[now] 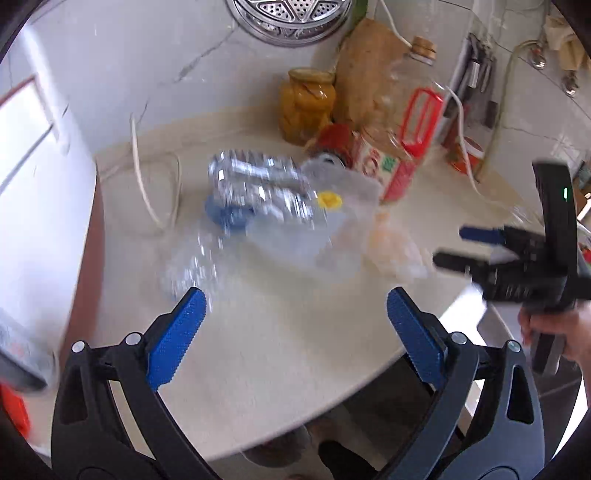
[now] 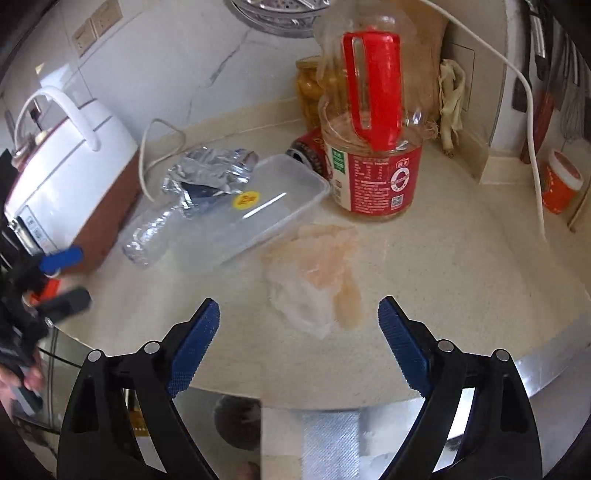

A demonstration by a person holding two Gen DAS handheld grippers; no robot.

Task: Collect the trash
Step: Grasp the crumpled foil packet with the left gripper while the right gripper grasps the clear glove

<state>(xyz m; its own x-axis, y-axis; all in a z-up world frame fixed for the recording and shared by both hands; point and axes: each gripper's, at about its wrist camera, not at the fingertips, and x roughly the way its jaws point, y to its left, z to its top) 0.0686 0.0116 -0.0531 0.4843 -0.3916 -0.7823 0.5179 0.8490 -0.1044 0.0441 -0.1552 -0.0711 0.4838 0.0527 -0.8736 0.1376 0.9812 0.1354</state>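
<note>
Trash lies on a beige counter [image 2: 424, 266]: crumpled silver foil [image 2: 207, 173], a clear plastic bottle [image 2: 155, 232] on its side, a clear lidded container [image 2: 258, 210] with a yellow sticker, and a stained crumpled wrap [image 2: 317, 280]. In the blurred left wrist view the foil [image 1: 258, 184], container [image 1: 314, 236] and wrap [image 1: 395, 247] lie ahead. My left gripper [image 1: 295, 314] is open above the counter's near edge, short of the bottle [image 1: 192, 266]. My right gripper [image 2: 299, 317] is open, just before the wrap. It also shows in the left wrist view [image 1: 450, 247], open.
A big oil bottle [image 2: 373, 147] with a red handle, a red can [image 2: 310, 151] and a jar [image 2: 310, 88] stand behind the trash. A white rice cooker [image 2: 66, 166] stands at left, a white cable [image 2: 532, 110] and orange tub [image 2: 561, 181] at right. A metal steamer [image 1: 291, 18] sits at the back.
</note>
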